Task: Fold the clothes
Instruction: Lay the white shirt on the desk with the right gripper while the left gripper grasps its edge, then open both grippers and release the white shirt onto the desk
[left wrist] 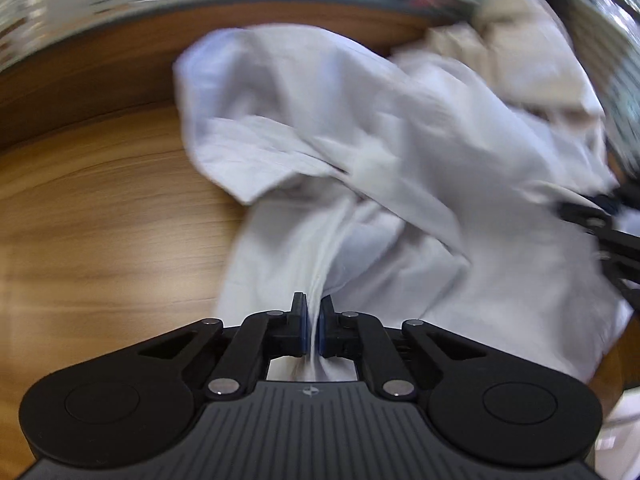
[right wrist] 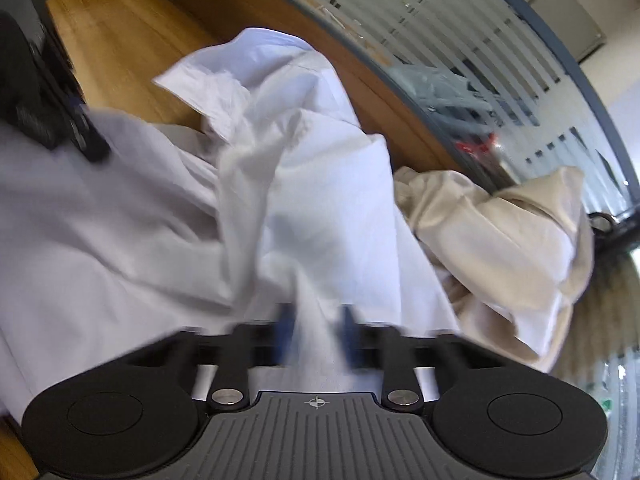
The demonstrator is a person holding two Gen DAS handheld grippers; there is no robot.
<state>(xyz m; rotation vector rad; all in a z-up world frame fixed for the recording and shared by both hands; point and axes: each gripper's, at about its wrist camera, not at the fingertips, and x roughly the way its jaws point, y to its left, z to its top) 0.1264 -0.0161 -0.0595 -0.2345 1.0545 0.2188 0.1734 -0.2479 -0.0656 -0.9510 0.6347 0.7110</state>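
Both jaws are nipped tight on cloth: the left gripper point(left wrist: 314, 316) pinches a thin ridge of the crumpled white cotton shirt point(left wrist: 360, 152), and the right gripper point(right wrist: 316, 332), blurred, has shirt fabric gathered between its blue pads. Two grips on separate parts probably serve to lift and spread it for folding. It lies heaped ahead of both on the brown wooden table point(left wrist: 100, 200), beside a rumpled cream garment point(right wrist: 500, 232).
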